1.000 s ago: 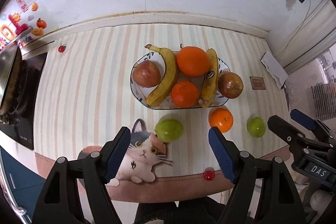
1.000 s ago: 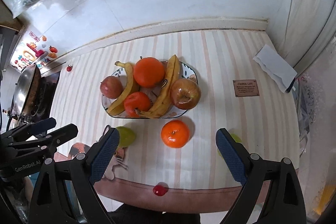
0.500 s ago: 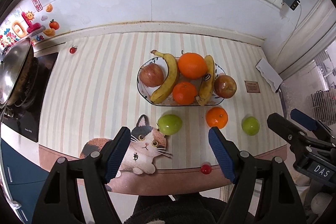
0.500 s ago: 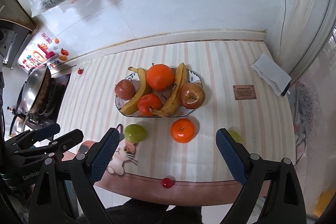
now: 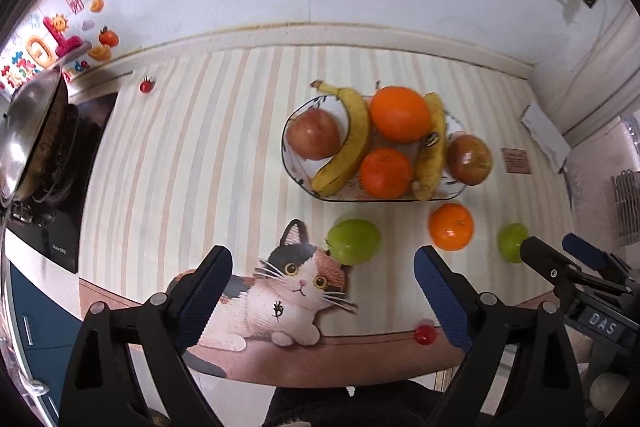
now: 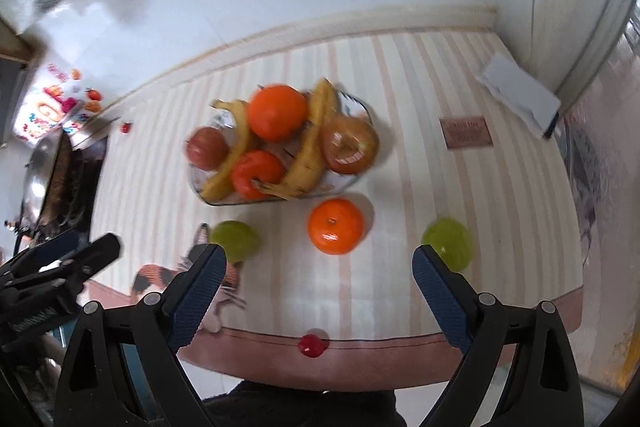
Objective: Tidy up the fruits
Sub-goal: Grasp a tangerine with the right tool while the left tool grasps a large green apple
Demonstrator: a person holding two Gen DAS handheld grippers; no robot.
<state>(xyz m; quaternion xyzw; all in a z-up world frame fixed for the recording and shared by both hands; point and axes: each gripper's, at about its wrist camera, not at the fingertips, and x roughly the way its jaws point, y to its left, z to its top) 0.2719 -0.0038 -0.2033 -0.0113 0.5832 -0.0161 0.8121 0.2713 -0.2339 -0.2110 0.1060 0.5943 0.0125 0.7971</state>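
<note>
Left claw spreading wider, nothing between its pads — green apple just beyond. Right claw gapes empty too, below the loose tangerine at frame centre.

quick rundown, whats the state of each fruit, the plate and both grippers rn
plate: holds two bananas, two oranges, two red apples
loose orange: on the table, outside the plate
near green apple: on the table by the cat print
far green apple: on the table, untouched
left gripper: fingers opening, nothing between them
right gripper: open, empty
</note>
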